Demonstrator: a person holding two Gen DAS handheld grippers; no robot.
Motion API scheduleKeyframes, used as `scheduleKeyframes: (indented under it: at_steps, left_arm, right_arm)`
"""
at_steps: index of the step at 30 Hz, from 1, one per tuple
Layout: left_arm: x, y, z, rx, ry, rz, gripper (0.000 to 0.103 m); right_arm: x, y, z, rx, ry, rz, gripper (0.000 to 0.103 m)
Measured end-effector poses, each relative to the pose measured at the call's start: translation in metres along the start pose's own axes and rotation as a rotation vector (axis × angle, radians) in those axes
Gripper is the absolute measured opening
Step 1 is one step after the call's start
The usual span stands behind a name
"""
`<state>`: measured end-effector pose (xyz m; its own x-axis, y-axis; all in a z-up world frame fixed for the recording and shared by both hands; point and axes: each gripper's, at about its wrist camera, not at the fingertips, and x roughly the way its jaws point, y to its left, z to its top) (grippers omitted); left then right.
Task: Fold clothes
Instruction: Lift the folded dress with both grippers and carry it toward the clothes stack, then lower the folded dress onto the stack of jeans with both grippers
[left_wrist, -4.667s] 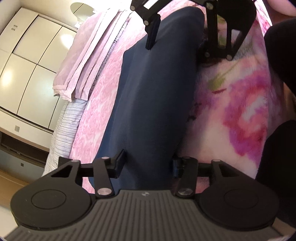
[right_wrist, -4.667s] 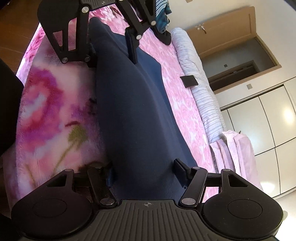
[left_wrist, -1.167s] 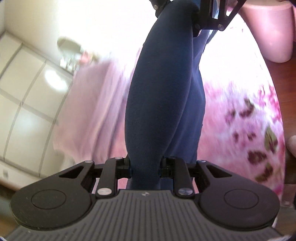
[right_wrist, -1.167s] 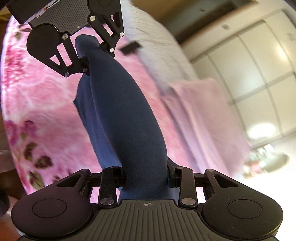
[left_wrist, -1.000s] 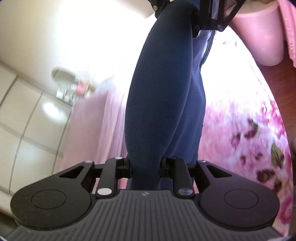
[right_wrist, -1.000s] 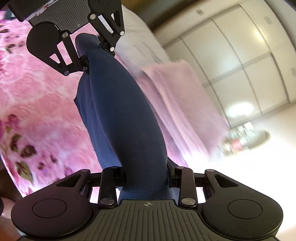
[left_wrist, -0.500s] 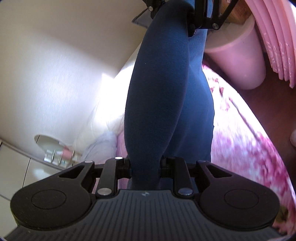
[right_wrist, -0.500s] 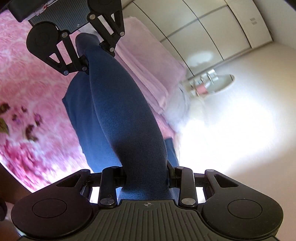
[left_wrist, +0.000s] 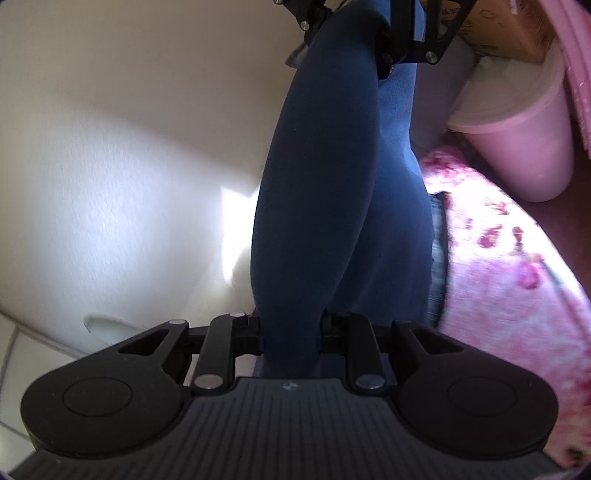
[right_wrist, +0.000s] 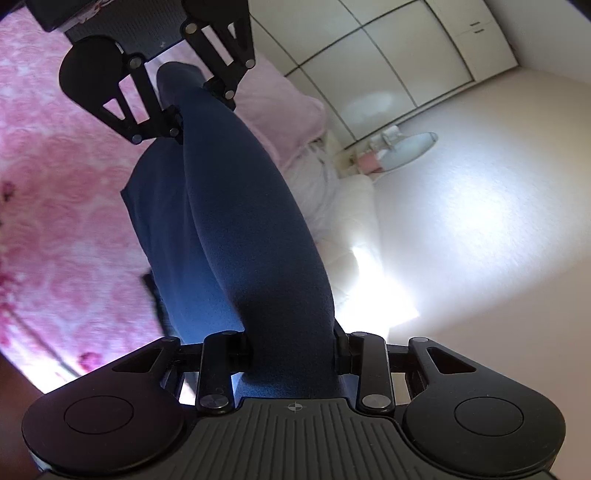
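- Left wrist view: left gripper (left_wrist: 290, 334) clamped on one end of the navy garment (left_wrist: 325, 192). Cloth spans taut to the right gripper (left_wrist: 380, 40) at top, which pinches the far end.
- Garment held in air above the pink floral bed (left_wrist: 509, 280); a lower layer hangs beneath.
- Pink bin (left_wrist: 517, 129) at right; pale wall (left_wrist: 129, 166) at left.
- Right wrist view: right gripper (right_wrist: 293, 349) clamped on garment (right_wrist: 236, 221); left gripper (right_wrist: 192, 99) grips the opposite end.
- Bed (right_wrist: 62, 206) at left, wardrobe (right_wrist: 406, 48) at top right.

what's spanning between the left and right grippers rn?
Navy garment, clamped in left gripper and right gripper, spans between them; nothing else. Both wrist views show it.
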<state>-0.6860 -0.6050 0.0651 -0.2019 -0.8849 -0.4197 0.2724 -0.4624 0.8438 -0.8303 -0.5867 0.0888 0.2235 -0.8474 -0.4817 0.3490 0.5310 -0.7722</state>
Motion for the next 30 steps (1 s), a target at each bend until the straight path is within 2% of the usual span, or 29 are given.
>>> scheduleKeyframes:
  at_steps: [4,9,12,15,16,19,22,23,24,26,30]
  left_arm:
    - [0.041,0.032,0.009,0.025,-0.014,0.041,0.02]
    - [0.098,0.063,0.02,0.039,0.017,0.1,0.02]
    - [0.139,0.079,0.028,0.031,0.052,0.155,0.02]
    - [0.186,0.076,0.032,-0.018,0.108,0.192,0.02]
    - [0.201,0.067,0.03,-0.025,0.124,0.187,0.02]
    - [0.248,0.01,0.014,-0.053,0.187,0.104,0.024]
    - [0.29,-0.064,-0.005,-0.055,0.302,-0.086,0.029]
    - [0.294,-0.083,-0.008,-0.041,0.319,-0.109,0.029]
    - [0.296,-0.1,-0.01,-0.029,0.331,-0.123,0.029]
    - [0.289,-0.111,-0.012,-0.038,0.319,-0.068,0.027]
    - [0.277,-0.105,-0.021,-0.09,0.343,-0.051,0.028]
  right_arm:
    - [0.028,-0.031,-0.001,0.021,-0.011,-0.031,0.033]
    - [0.078,-0.08,-0.012,0.004,-0.053,-0.046,0.033]
    - [0.121,-0.109,-0.021,-0.029,-0.112,-0.065,0.033]
    - [0.167,-0.118,-0.039,-0.041,-0.173,-0.071,0.033]
    - [0.182,-0.12,-0.046,-0.045,-0.194,-0.072,0.034]
    - [0.228,-0.085,-0.08,-0.039,-0.199,0.007,0.036]
    - [0.267,-0.02,-0.119,-0.124,-0.106,0.22,0.039]
    - [0.28,0.002,-0.132,-0.154,-0.073,0.293,0.041]
    - [0.278,0.009,-0.138,-0.155,-0.079,0.295,0.044]
    - [0.269,0.018,-0.149,-0.15,-0.103,0.277,0.048]
    - [0.252,0.018,-0.161,-0.148,-0.102,0.262,0.053]
